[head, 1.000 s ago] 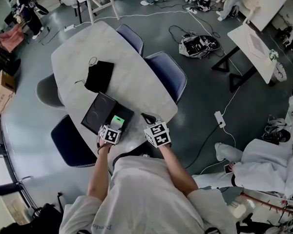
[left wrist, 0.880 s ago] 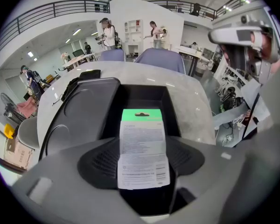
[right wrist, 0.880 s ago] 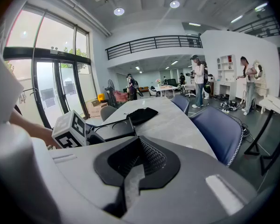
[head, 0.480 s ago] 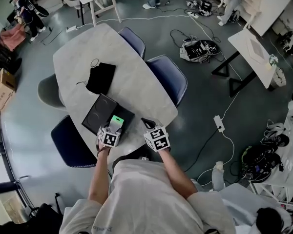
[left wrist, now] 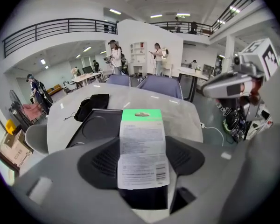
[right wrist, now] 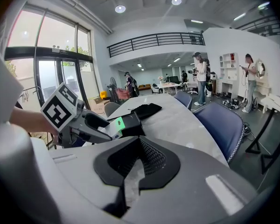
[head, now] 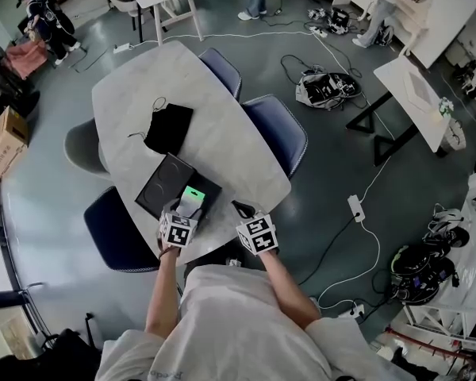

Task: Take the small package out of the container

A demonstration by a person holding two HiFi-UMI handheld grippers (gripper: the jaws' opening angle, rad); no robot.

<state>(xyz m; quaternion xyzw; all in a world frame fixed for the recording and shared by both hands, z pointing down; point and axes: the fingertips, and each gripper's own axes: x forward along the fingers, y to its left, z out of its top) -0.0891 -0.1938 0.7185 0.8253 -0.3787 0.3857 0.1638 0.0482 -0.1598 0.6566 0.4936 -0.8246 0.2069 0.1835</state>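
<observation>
The small package (left wrist: 142,153), a white label with a green top, is pinched between the pads of my left gripper (left wrist: 142,171), which is shut on it. In the head view the package (head: 192,201) sits over the near right part of the black container (head: 165,187) on the oval table (head: 230,153), with my left gripper (head: 186,213) right behind it. Whether the package still touches the container is unclear. My right gripper (head: 239,209) hovers at the table's near edge, shut and empty. In the right gripper view my right gripper (right wrist: 139,143) points past the package (right wrist: 114,125).
A black pouch (head: 168,129) with a cord lies beyond the container. Blue chairs (head: 278,133) stand to the right, another chair (head: 111,225) at the left near corner, a grey one (head: 79,145) on the left. Cables and bags (head: 325,86) lie on the floor.
Only the head view has shifted slightly. Both grippers and the package keep their places relative to the table.
</observation>
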